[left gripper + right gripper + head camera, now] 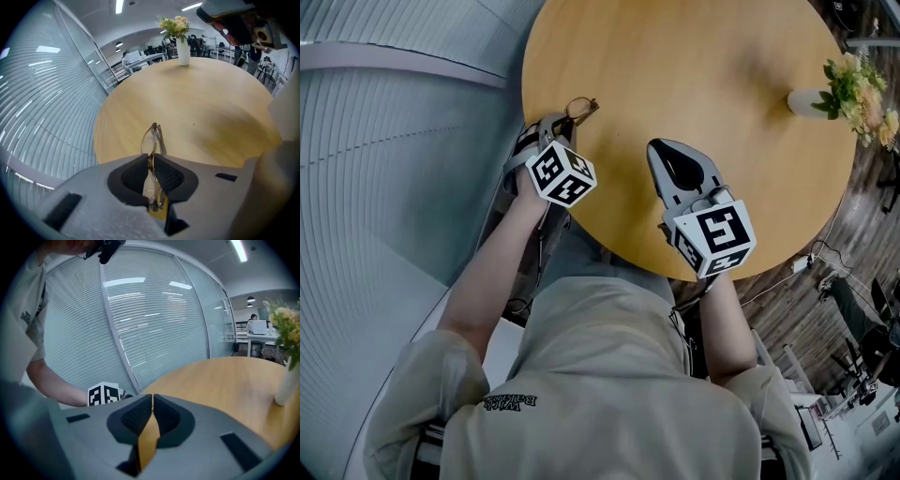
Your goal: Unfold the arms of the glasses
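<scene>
Folded glasses [581,107] with a thin brownish frame lie near the left edge of the round wooden table [712,84]. My left gripper [558,122] reaches them from the table's edge and points steeply down. In the left gripper view the glasses [153,140] stand on edge between the dark pads [168,174], and my left gripper [151,161] is shut on the frame, lenses poking out ahead. My right gripper [659,146] hovers over the table's near edge, a short way right of the glasses. Its jaws [152,399] meet with nothing between them.
A white vase of flowers [814,101] stands at the table's far right, also visible as the vase [183,52] across the table. A glass wall with blinds [394,141] runs along the left. The left gripper's marker cube [104,393] shows in the right gripper view.
</scene>
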